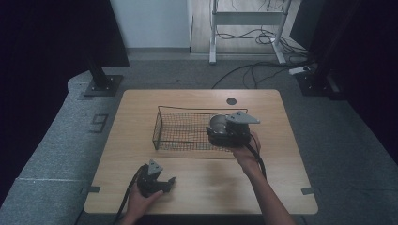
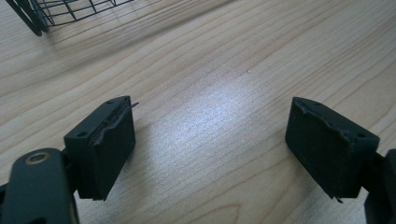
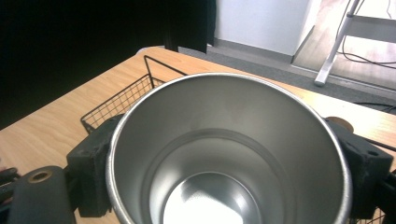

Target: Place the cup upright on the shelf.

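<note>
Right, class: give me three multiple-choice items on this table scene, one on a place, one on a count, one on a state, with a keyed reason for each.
1. Where is the steel cup?
A. Over the right end of the wire basket
B. On the floor
C. Beside the left gripper

2. How many wire baskets stand on the table?
A. Three
B. One
C. Two

3. How do the left gripper's jaws stand?
A. Shut on a cup
B. Shut on nothing
C. Open, nothing between them

Answers:
1 A, the high view shows the right gripper holding it there.
2 B, a single basket.
3 C, bare wood shows between them.
</note>
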